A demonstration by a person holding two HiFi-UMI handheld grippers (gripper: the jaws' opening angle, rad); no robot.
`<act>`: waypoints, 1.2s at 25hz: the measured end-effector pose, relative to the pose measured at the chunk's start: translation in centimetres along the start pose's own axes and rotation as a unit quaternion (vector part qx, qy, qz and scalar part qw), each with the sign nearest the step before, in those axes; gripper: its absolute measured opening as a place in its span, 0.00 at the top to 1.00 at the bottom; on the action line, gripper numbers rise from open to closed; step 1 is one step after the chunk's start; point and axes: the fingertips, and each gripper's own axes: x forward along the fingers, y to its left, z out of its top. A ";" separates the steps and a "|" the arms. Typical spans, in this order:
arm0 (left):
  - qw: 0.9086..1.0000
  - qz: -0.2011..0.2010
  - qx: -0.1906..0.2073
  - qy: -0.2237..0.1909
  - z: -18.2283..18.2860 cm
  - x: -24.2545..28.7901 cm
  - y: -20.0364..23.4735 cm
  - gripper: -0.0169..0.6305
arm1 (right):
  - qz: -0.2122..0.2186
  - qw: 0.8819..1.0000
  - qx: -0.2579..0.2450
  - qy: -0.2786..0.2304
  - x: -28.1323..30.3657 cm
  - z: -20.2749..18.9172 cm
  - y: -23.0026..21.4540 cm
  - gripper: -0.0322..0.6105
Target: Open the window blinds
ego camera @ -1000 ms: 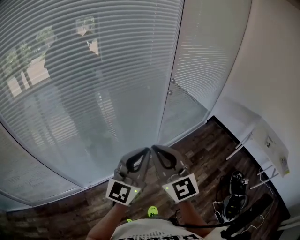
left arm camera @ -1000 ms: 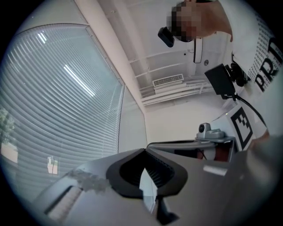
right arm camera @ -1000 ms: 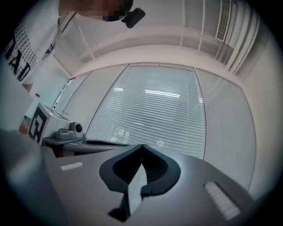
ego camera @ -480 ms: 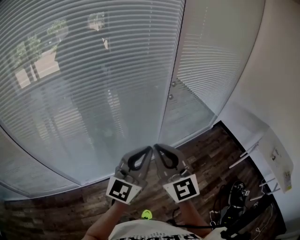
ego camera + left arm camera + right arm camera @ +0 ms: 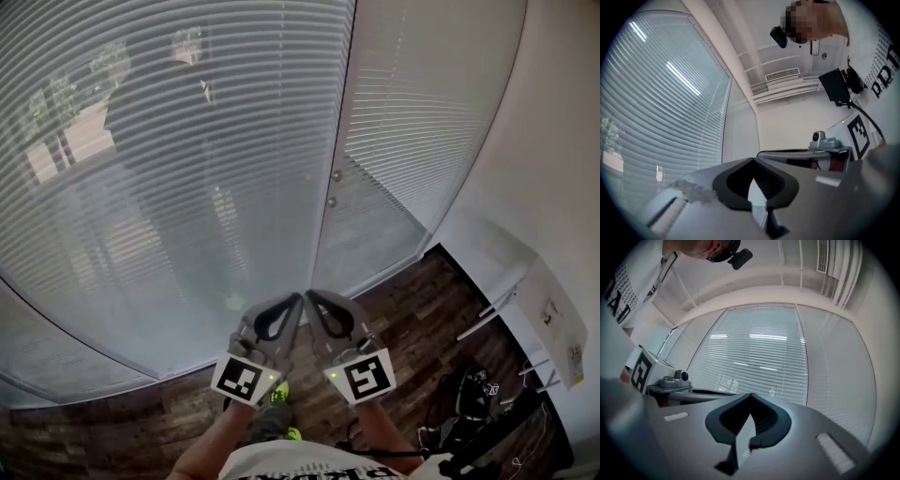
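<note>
The window blinds (image 5: 187, 141) are seen lowered across the glass ahead and untouched, so nothing is judged done, while the left claw (image 5: 292, 302) and right claw (image 5: 312, 298) are held shut and empty.

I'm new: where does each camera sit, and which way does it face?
Head view: on the head, facing down at blinds; shows left gripper, right gripper, arms.
Left gripper view: on that gripper, along its shut fingers, towards blinds; shirt shows.
Right gripper view: same, mirrored.
Shared: blinds; each gripper view shows the other gripper.
</note>
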 end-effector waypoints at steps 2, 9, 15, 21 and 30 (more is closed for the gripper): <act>1.000 0.001 -0.001 -0.005 -0.4 0.3 0.6 0.99 | -0.003 1.000 -0.011 0.002 0.5 -0.4 -0.3 0.94; 1.000 -0.003 -0.009 -0.022 -2.5 3.9 2.6 0.99 | -0.017 1.000 -0.019 0.006 2.7 -2.6 -3.5 0.94; 0.999 -0.007 -0.023 -0.027 -3.3 7.5 5.4 0.99 | -0.023 0.999 -0.023 0.013 5.5 -3.5 -6.4 0.94; 0.999 -0.008 -0.003 -0.031 -5.3 10.6 8.5 0.99 | -0.026 0.999 -0.026 0.021 8.7 -6.5 -9.0 0.94; 0.999 -0.023 0.007 -0.023 -8.0 14.0 12.1 0.99 | -0.041 0.997 -0.050 0.037 13.0 -9.7 -12.5 0.94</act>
